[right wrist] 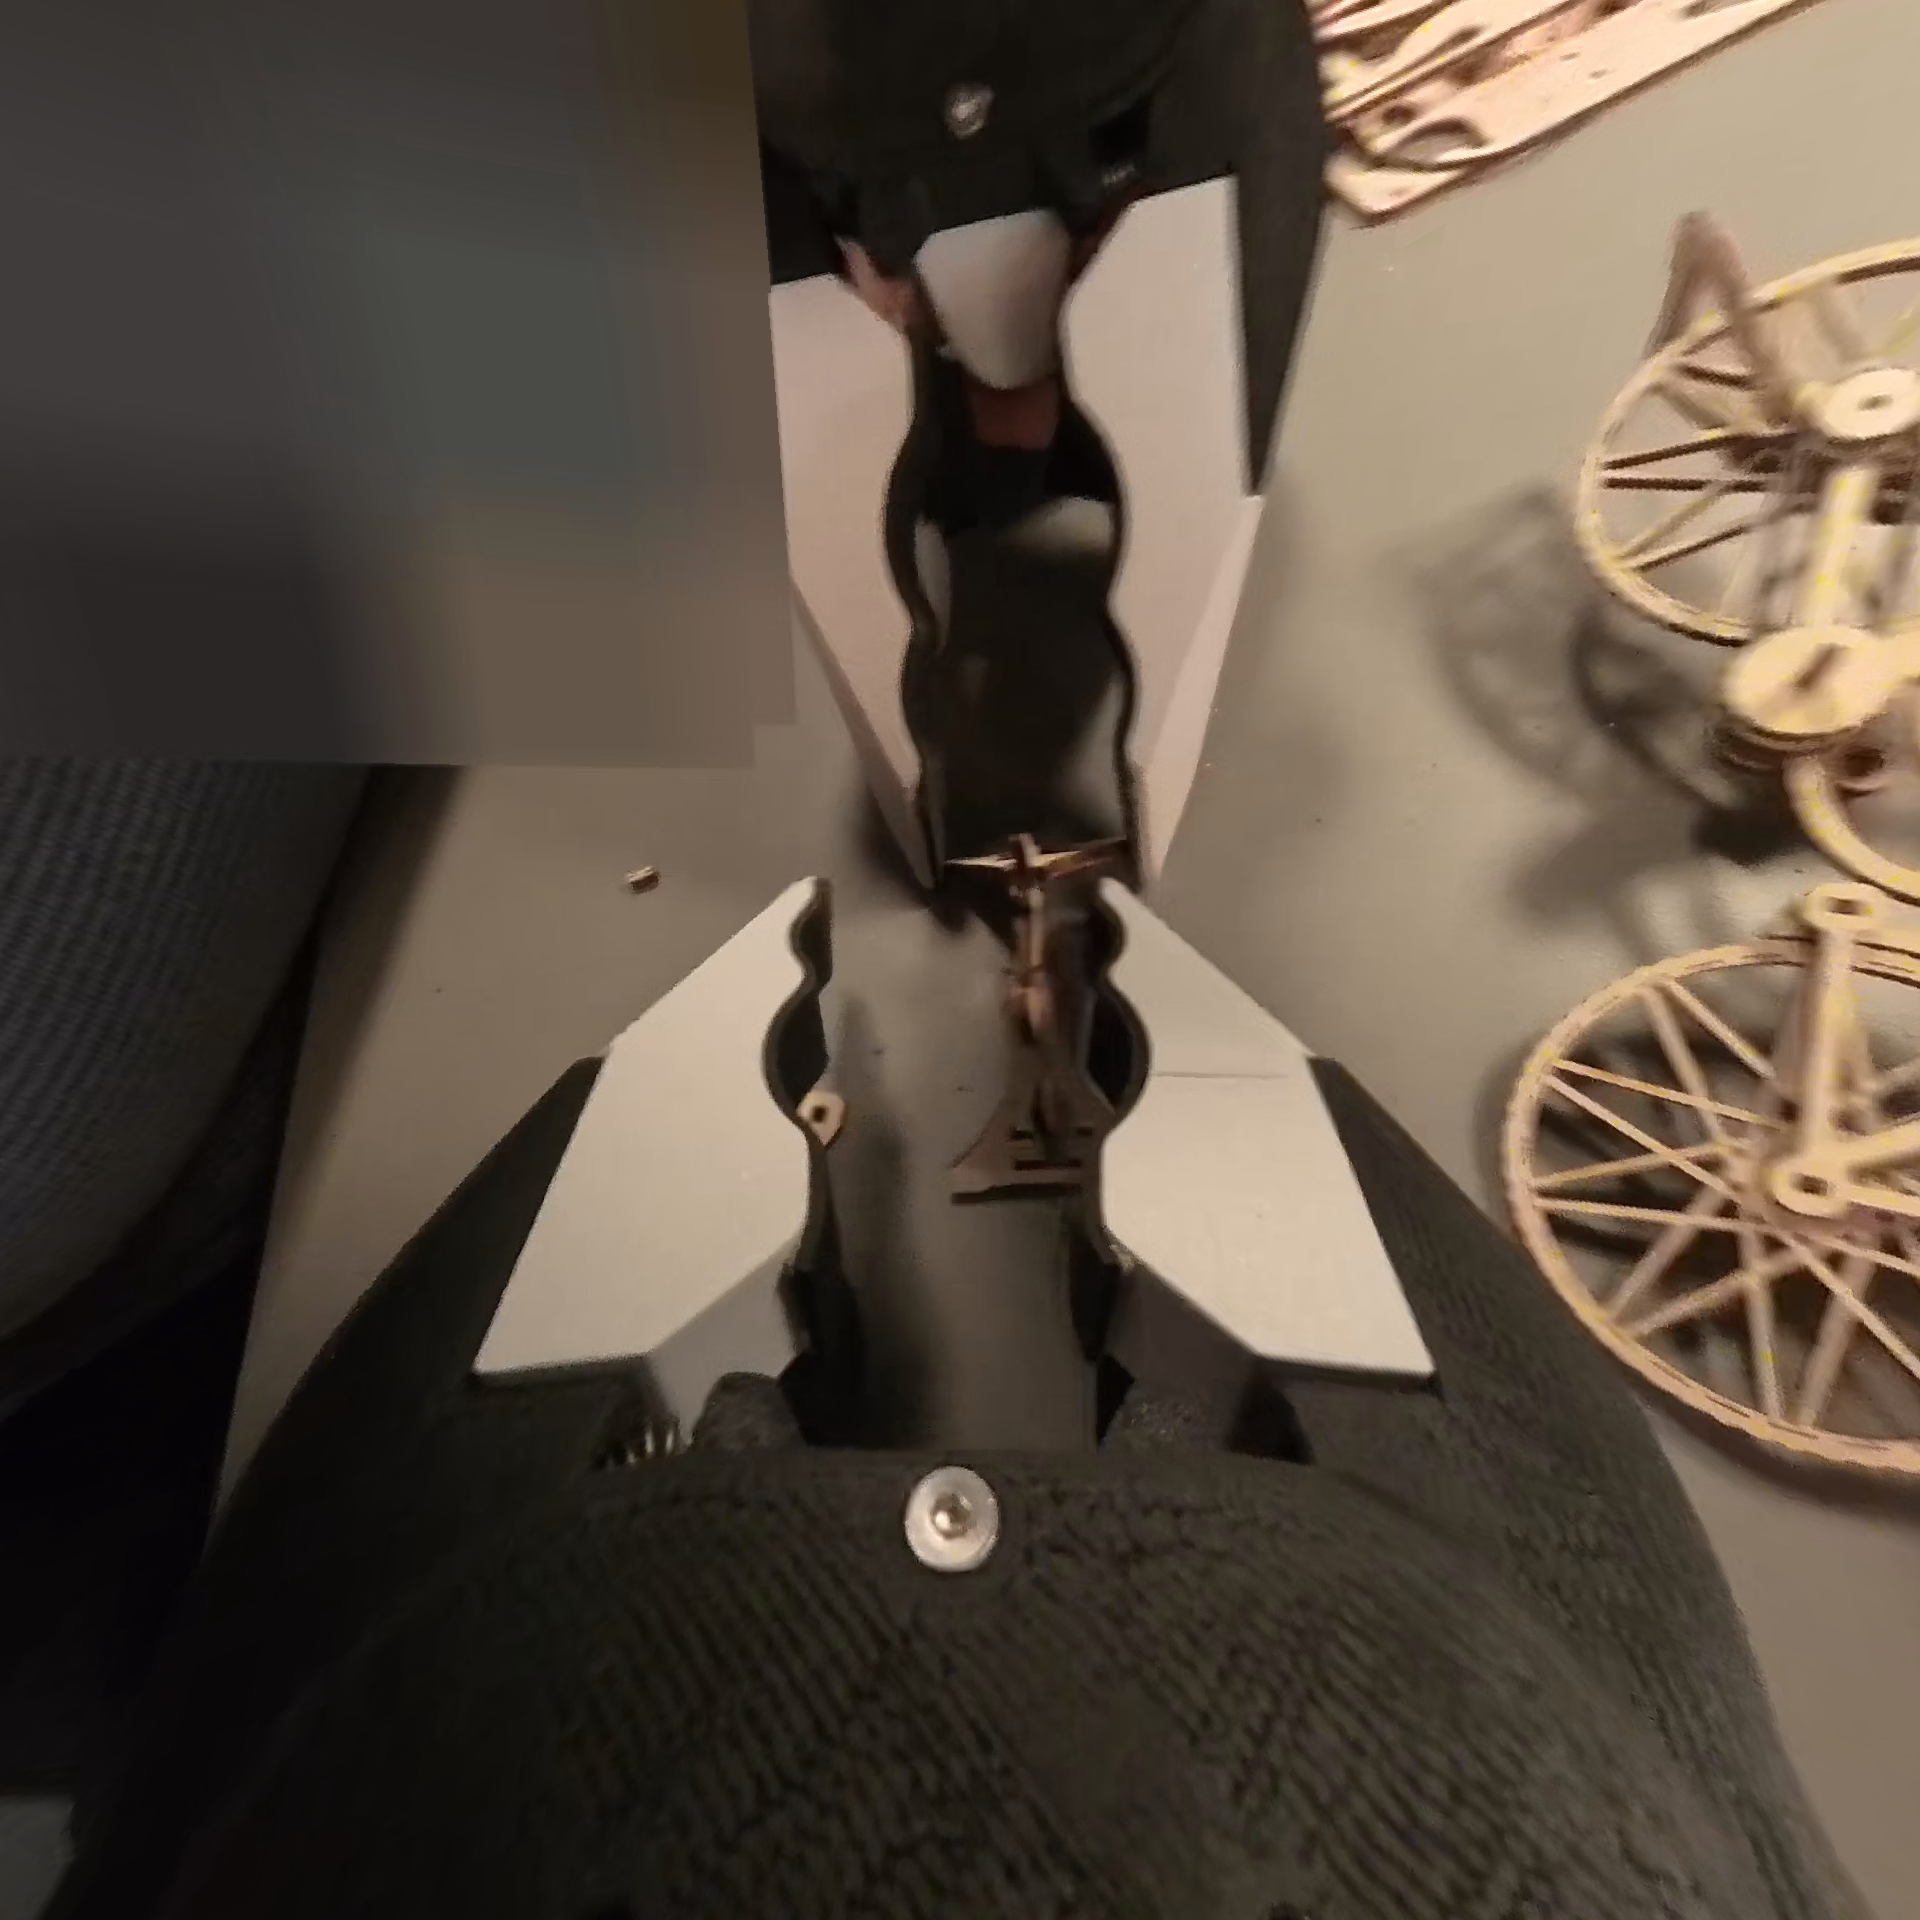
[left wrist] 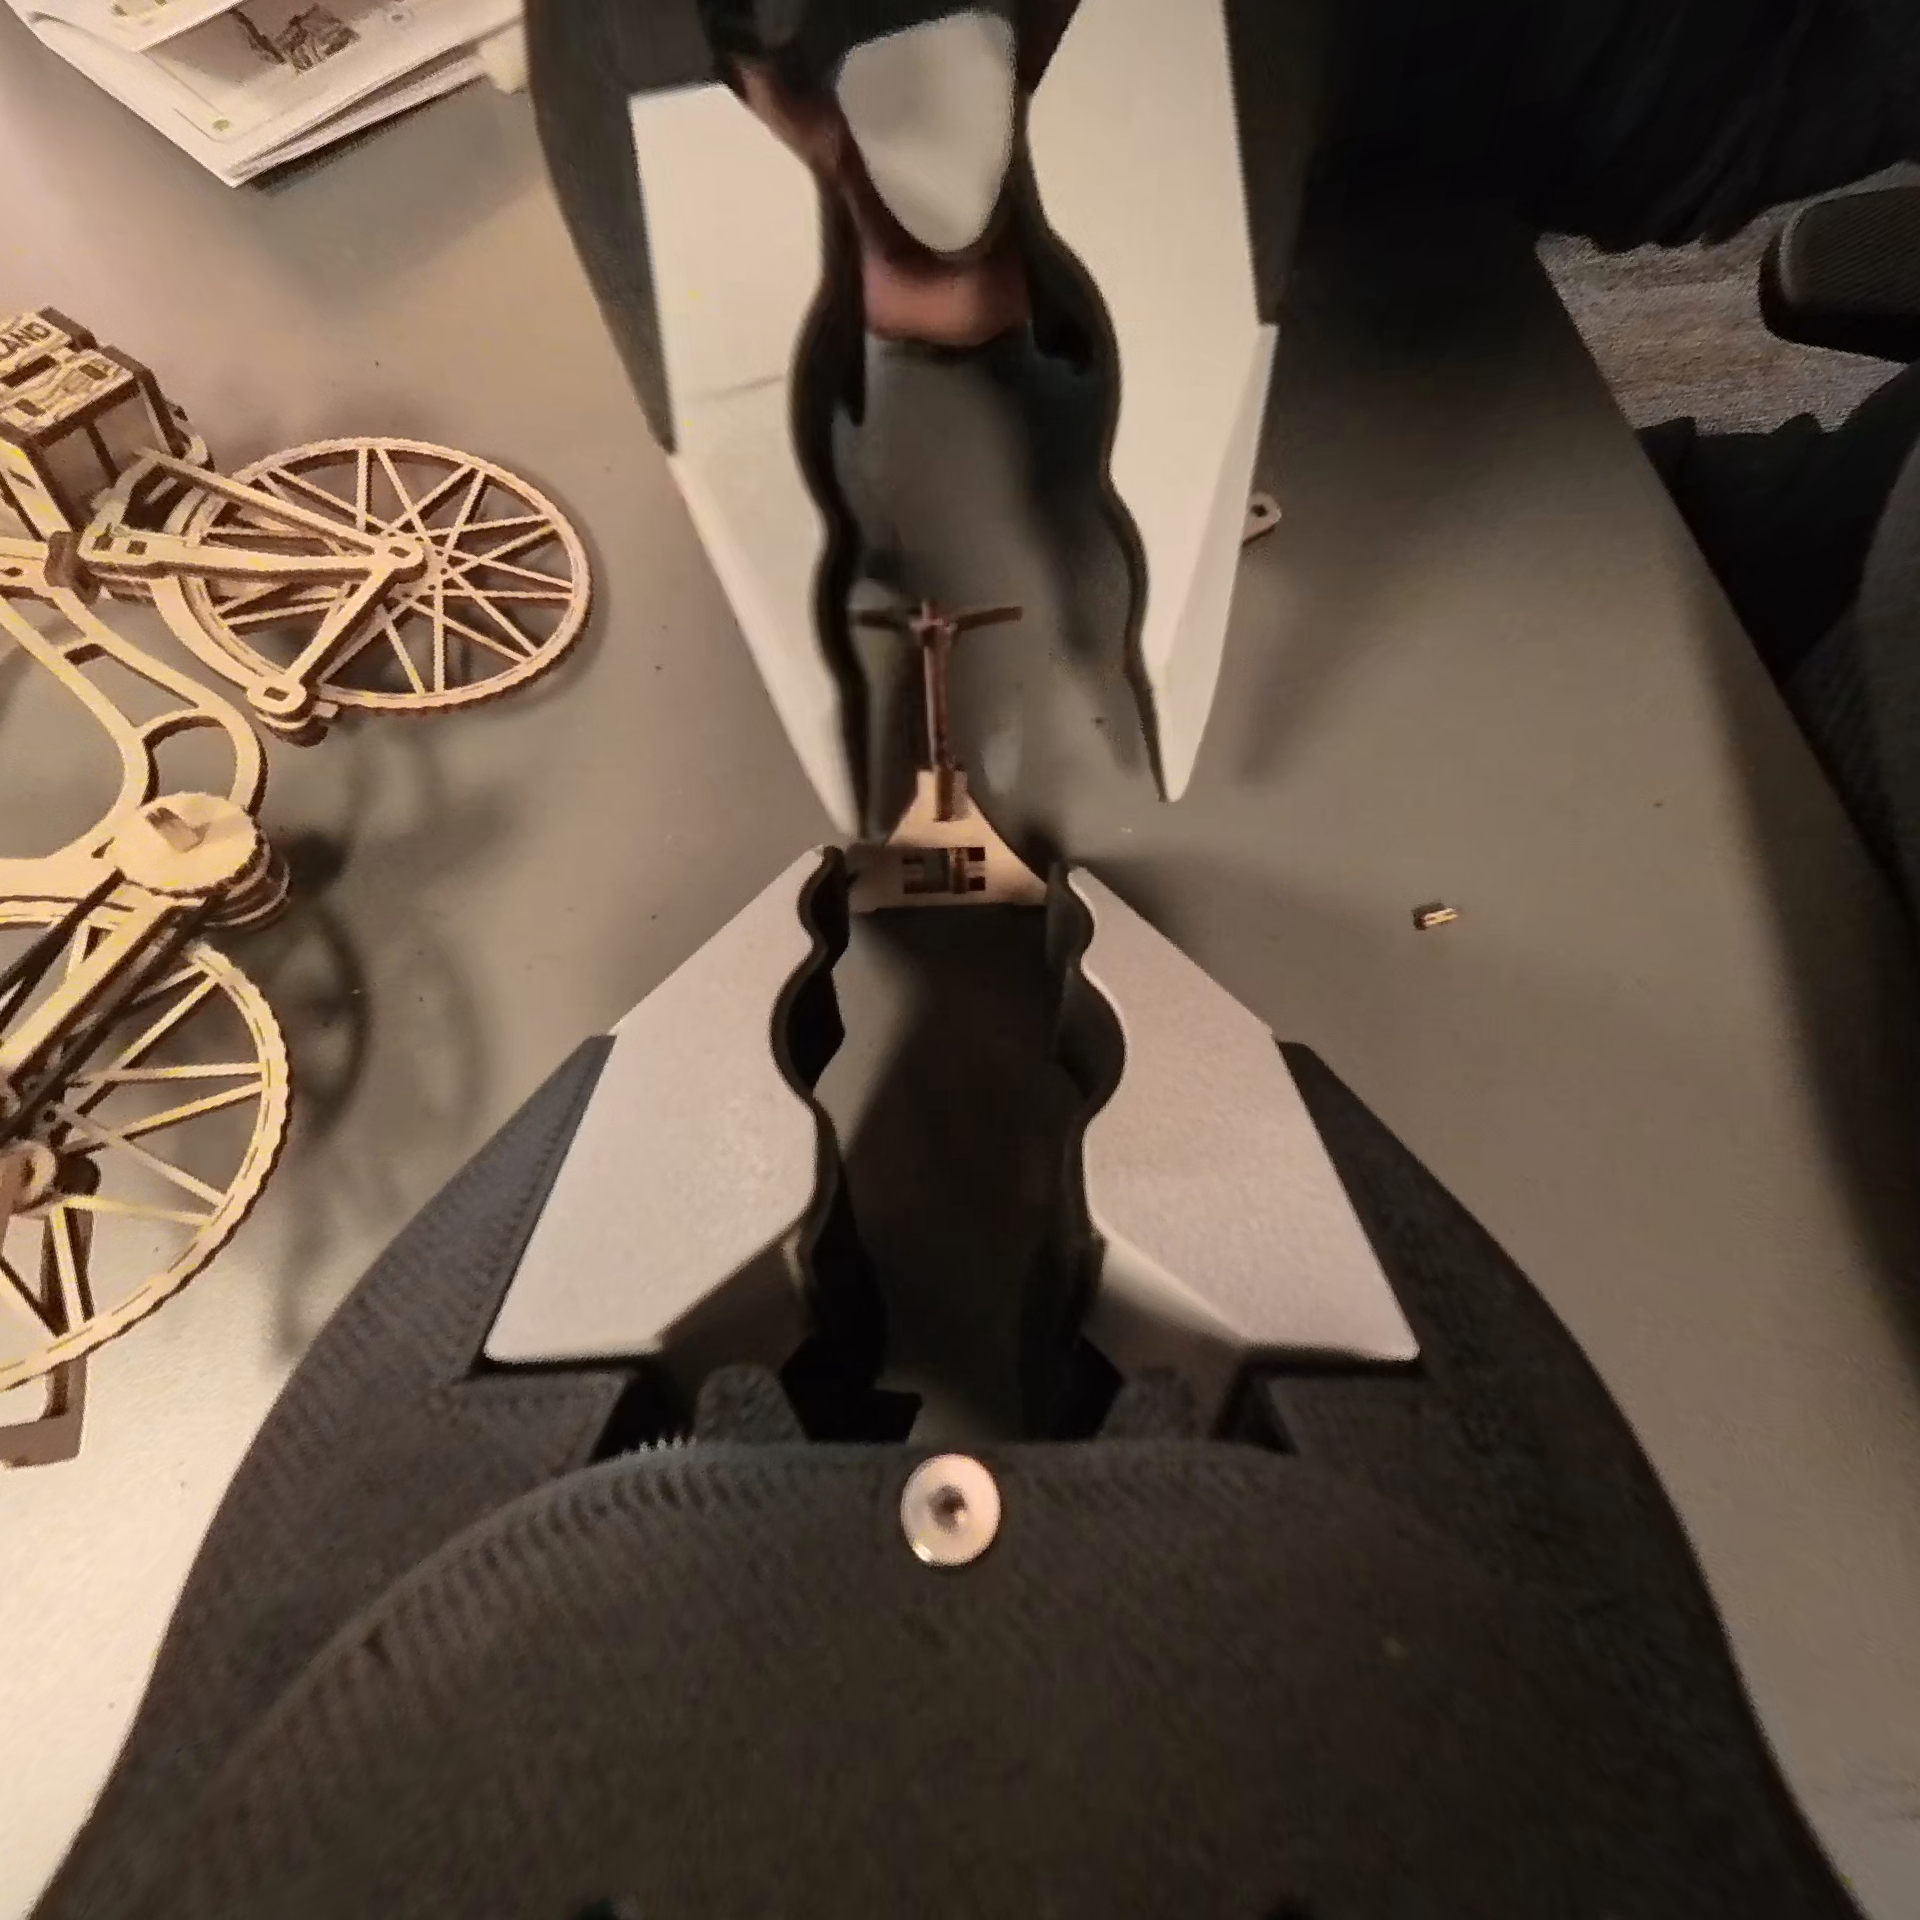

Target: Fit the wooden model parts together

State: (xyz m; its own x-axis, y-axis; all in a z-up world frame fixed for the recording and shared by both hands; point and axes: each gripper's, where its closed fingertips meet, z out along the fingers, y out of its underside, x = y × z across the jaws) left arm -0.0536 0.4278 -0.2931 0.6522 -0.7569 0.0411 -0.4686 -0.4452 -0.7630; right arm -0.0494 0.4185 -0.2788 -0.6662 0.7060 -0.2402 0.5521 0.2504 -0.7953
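Wooden handlebar piece point(left wrist: 940, 831) sits clamped in my left gripper point(left wrist: 940, 883); my right gripper point(right wrist: 966, 894), spread wide, could snap its thin stem.

Engraved lettering on wooden box point(left wrist: 64, 384), print on booklets point(left wrist: 239, 73)

Grey table point(left wrist: 1455, 727), stapled paper booklets point(left wrist: 260, 83) at its corner, dark chair point(left wrist: 1849, 270) beside it.

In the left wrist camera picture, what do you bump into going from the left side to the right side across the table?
Wooden bicycle model → small wooden part between the two grippers → tiny wooden peg → dark chair past the table edge.
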